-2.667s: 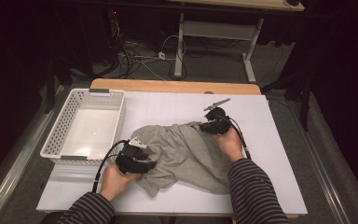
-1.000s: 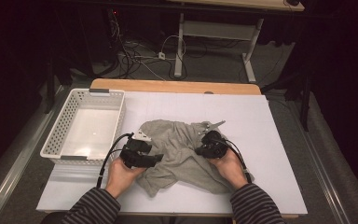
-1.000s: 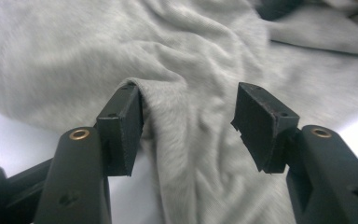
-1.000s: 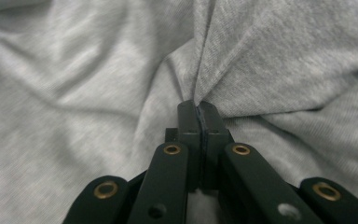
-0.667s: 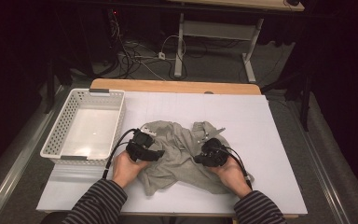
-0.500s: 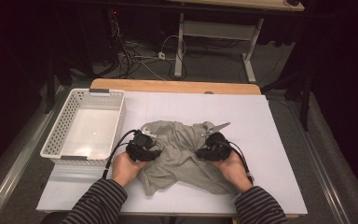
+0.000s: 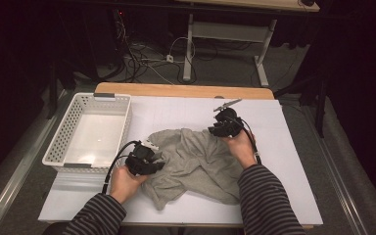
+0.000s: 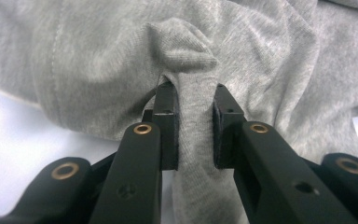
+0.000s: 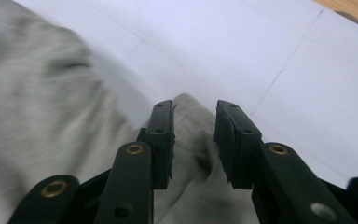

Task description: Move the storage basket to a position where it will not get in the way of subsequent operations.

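Grey shirt (image 7: 196, 164): left gripper (image 8: 193, 100) jaws have just been closing and pinch a fold; right gripper (image 9: 193, 121), jaws just opening, narrow and empty, should regrip the shirt's far edge.

The left gripper (image 7: 147, 161) rests low at the near-left edge of the grey shirt (image 7: 196, 164), its jaws just closing on a fold. The right gripper (image 7: 223, 126), jaws just opening, hangs over the shirt's far-right corner.

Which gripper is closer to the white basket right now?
Left. The left gripper sits just beside the basket, near its front right corner, pinching a fold of the grey shirt. The right gripper is across the shirt, well away from it.
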